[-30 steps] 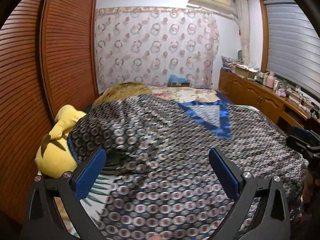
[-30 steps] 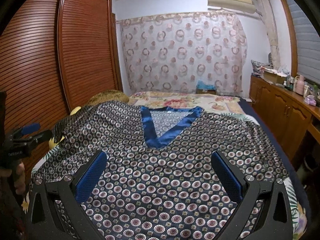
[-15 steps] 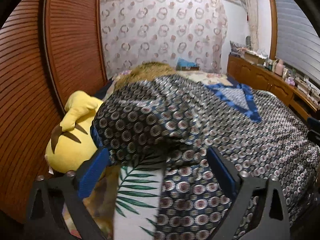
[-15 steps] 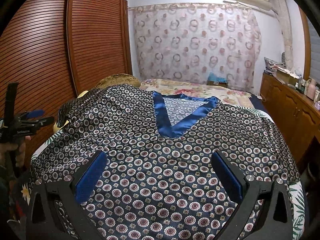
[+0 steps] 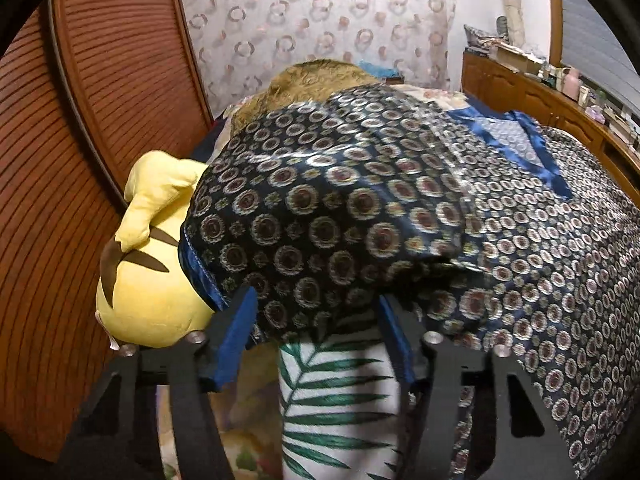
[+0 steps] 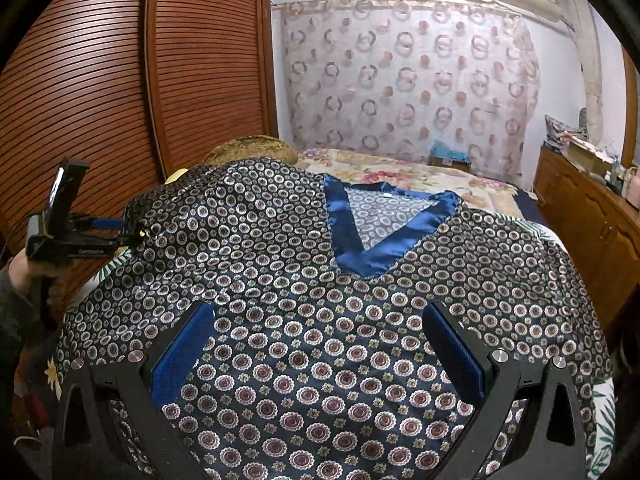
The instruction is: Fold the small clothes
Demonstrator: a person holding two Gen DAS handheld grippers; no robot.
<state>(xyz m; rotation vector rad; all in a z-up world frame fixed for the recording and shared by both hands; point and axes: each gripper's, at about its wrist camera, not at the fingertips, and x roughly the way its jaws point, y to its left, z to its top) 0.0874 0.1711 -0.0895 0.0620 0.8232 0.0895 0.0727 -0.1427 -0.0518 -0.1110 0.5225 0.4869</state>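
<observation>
A dark navy top (image 6: 320, 280) with a ring pattern and a blue satin V-neck (image 6: 372, 256) lies spread face up on the bed. Its sleeve (image 5: 320, 232) drapes over a yellow plush toy at the bed's left side. My left gripper (image 5: 316, 308) is at the sleeve's end with its jaws closing; the sleeve's hem hangs between them, and the pads still stand apart. The right wrist view shows that gripper (image 6: 128, 232) held in a hand at the far left. My right gripper (image 6: 318, 312) hovers open over the top's lower front, gripping nothing.
The yellow plush toy (image 5: 148, 264) and a brown cushion (image 5: 316, 80) lie against the louvred wooden wardrobe doors (image 6: 120, 80) on the left. A leaf-print sheet (image 5: 336, 392) covers the bed. A wooden cabinet (image 6: 592, 216) with clutter runs along the right wall.
My left gripper has moved left and down to the sleeve's end and its jaws have narrowed around the hem. My right gripper has drifted slightly closer over the top, still open.
</observation>
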